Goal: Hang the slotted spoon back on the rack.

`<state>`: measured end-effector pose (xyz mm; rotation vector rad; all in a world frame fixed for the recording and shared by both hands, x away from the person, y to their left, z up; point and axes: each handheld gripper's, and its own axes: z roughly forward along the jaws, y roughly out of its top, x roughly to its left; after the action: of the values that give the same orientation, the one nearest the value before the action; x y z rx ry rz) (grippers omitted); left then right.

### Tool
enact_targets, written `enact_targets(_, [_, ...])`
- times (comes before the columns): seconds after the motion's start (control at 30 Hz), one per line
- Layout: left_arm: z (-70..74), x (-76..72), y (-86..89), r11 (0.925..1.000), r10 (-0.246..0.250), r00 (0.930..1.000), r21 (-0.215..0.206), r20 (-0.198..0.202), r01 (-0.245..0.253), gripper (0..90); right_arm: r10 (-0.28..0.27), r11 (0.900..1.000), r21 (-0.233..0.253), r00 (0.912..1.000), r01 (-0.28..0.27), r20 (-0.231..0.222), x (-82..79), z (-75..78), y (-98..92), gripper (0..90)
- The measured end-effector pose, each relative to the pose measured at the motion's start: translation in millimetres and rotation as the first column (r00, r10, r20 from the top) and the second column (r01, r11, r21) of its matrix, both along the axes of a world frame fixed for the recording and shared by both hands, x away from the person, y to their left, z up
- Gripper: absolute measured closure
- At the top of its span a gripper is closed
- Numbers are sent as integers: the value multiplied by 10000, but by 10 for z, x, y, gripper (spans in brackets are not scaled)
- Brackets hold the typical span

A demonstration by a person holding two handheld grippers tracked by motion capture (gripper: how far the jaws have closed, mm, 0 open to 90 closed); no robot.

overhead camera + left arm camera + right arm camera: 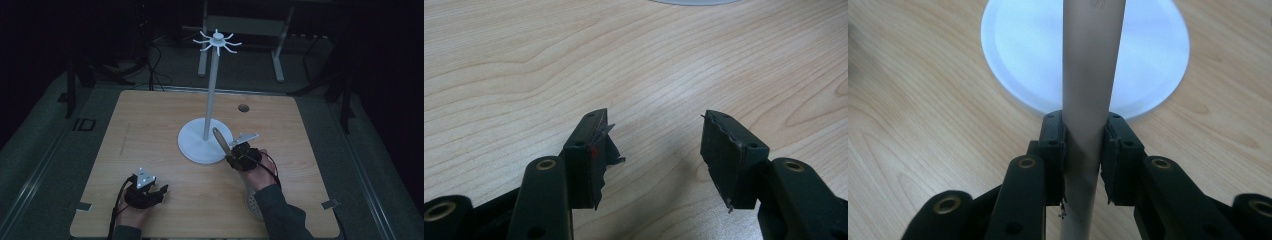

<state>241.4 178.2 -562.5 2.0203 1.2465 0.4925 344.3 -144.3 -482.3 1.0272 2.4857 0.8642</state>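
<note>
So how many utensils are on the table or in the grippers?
2 visible: a spoon held in the right gripper, and a strainer partly hidden under the right forearm.

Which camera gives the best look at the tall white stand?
The high view: the whole stand shows, base, pole and hooked top. The right gripper view shows its round base beyond a held handle; the left gripper view catches only the base's edge.

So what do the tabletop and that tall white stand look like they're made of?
The tabletop looks like pale wood or wood-look laminate, matt, with printed-looking grain lines. The stand looks like white plastic or painted metal: smooth, uniform, with a soft sheen on its round base. Which of the two, the pictures cannot settle.
</note>
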Motion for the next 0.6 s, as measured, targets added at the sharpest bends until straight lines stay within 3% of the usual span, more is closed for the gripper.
enact_targets(0.6, [-5,5,-4,10000,-22,10000,56,-17,22,452,-309,9955,919,9959,230,853,1,192,-52,731])
